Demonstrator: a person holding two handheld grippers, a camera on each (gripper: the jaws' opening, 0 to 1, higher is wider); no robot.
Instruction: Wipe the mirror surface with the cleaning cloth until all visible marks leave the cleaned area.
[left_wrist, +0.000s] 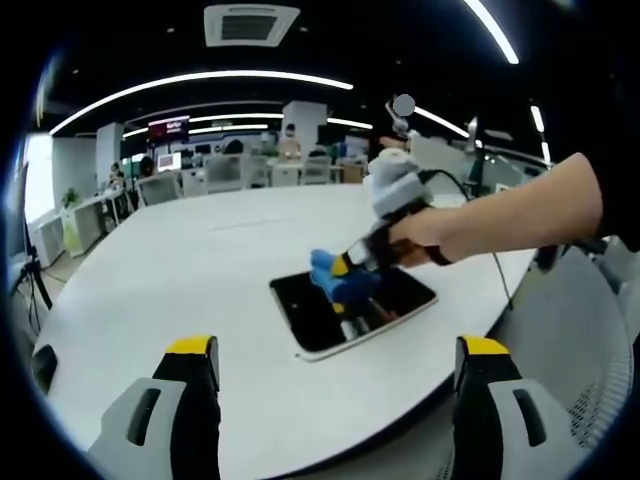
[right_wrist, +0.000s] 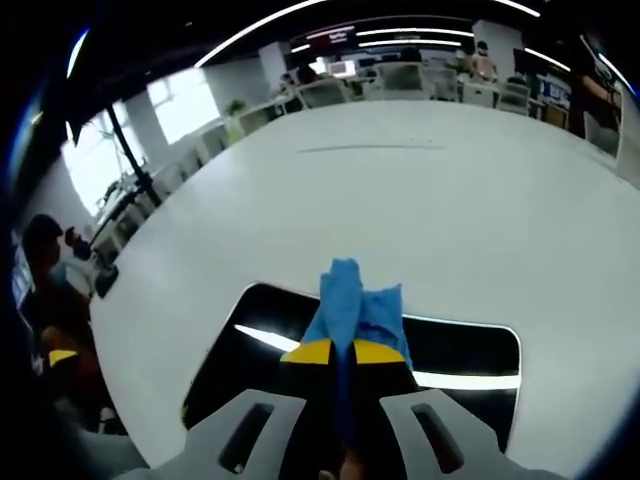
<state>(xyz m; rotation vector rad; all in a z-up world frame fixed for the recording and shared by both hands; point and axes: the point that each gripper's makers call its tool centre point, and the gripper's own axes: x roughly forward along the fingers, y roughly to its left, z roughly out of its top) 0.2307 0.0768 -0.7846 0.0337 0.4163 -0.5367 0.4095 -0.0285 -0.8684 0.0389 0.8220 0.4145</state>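
Note:
A dark rectangular mirror (left_wrist: 320, 310) lies flat on the white table (left_wrist: 200, 260). My right gripper (left_wrist: 352, 268), held by a person's hand, is shut on a blue cleaning cloth (left_wrist: 335, 280) and presses it onto the mirror. In the right gripper view the blue cloth (right_wrist: 355, 305) sticks out from between the shut yellow-tipped jaws of that gripper (right_wrist: 343, 352), over the mirror (right_wrist: 460, 350), which reflects ceiling lights. My left gripper (left_wrist: 338, 350) stands open at the near table edge, apart from the mirror, with nothing between its fingers.
The round white table (right_wrist: 420, 190) stretches far beyond the mirror. A cable (left_wrist: 500, 280) runs off the right side of the table. Chairs and desks (left_wrist: 230, 172) stand at the back of the office. A dark stand (right_wrist: 130, 170) rises at left.

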